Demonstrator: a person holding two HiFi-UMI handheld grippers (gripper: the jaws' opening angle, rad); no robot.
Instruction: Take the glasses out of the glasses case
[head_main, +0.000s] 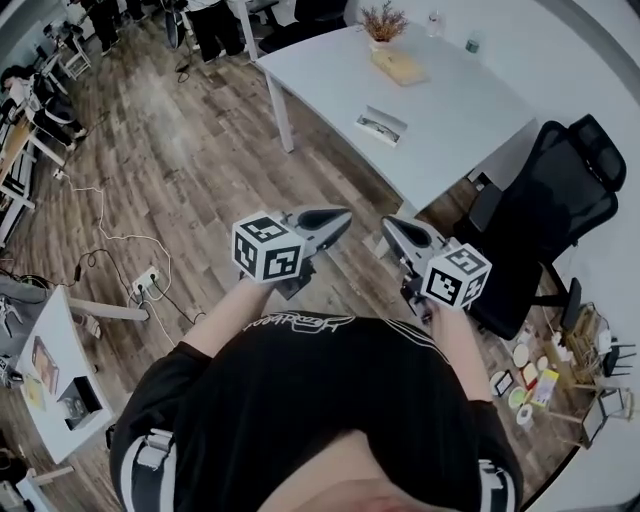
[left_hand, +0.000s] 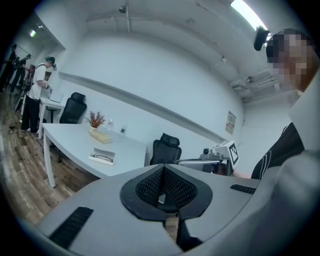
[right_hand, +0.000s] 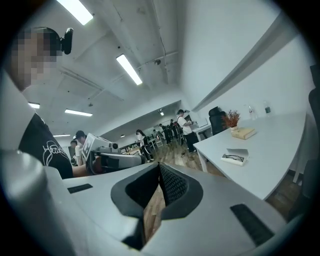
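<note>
An open white glasses case (head_main: 382, 125) lies on the white table (head_main: 470, 110), with dark-framed glasses in it. It also shows small in the left gripper view as the case (left_hand: 102, 156) and in the right gripper view as the case (right_hand: 235, 157). Both grippers are held close to the person's chest, over the wooden floor and well short of the table. My left gripper (head_main: 343, 219) is shut and holds nothing. My right gripper (head_main: 391, 229) is shut too, with nothing in it. Their tips point towards each other, a small gap apart.
A black office chair (head_main: 560, 200) stands at the table's near right. A book (head_main: 398, 66) and a vase of dried flowers (head_main: 384, 22) sit at the table's far end. Cables and a power strip (head_main: 145, 282) lie on the floor at left. People stand far off.
</note>
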